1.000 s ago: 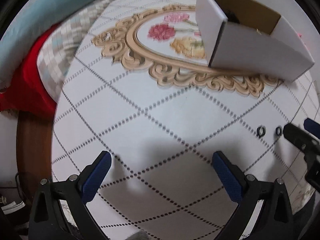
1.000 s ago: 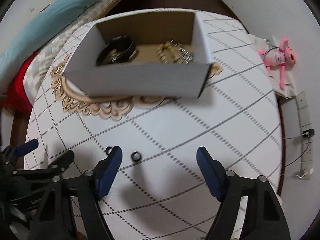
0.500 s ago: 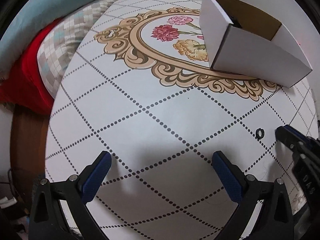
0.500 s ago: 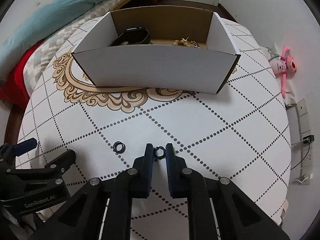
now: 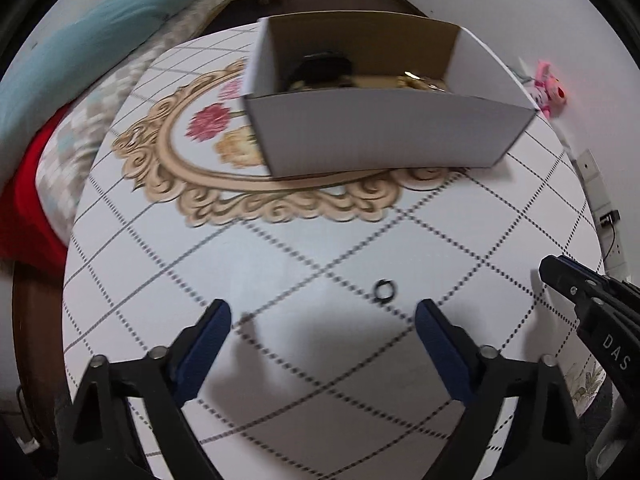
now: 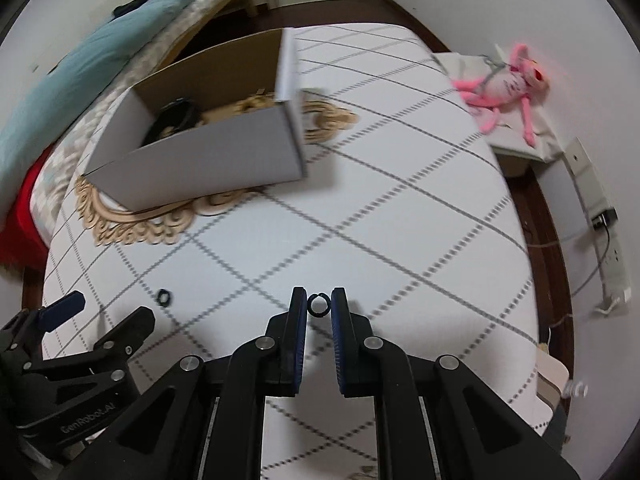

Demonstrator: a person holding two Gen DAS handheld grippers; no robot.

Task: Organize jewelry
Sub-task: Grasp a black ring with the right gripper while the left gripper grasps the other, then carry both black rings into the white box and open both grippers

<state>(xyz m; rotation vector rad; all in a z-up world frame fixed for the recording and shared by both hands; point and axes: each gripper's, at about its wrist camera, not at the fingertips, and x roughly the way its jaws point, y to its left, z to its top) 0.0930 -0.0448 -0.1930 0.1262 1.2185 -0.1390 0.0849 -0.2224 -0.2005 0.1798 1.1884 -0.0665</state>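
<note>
My right gripper [image 6: 319, 305] is shut on a small black ring [image 6: 318, 304] and holds it above the white patterned table [image 6: 400, 200]. A second black ring [image 5: 385, 290] lies on the table just ahead of my open, empty left gripper [image 5: 322, 332]; it also shows in the right wrist view [image 6: 165, 297]. An open white cardboard box [image 5: 380, 136] stands further back with a black band [image 5: 320, 68] and gold jewelry [image 5: 420, 82] inside. The box also shows in the right wrist view [image 6: 200, 164].
A bed with a teal blanket [image 5: 80, 56] and a red cloth [image 5: 28, 208] lies to the left of the table. A pink plush toy [image 6: 504, 80] lies on a low stand to the right. Power strips [image 6: 608, 264] run along the right wall.
My right gripper closed on one ring and lifted it off the table. My left gripper swung right, so the other ring now lies in front of it.
</note>
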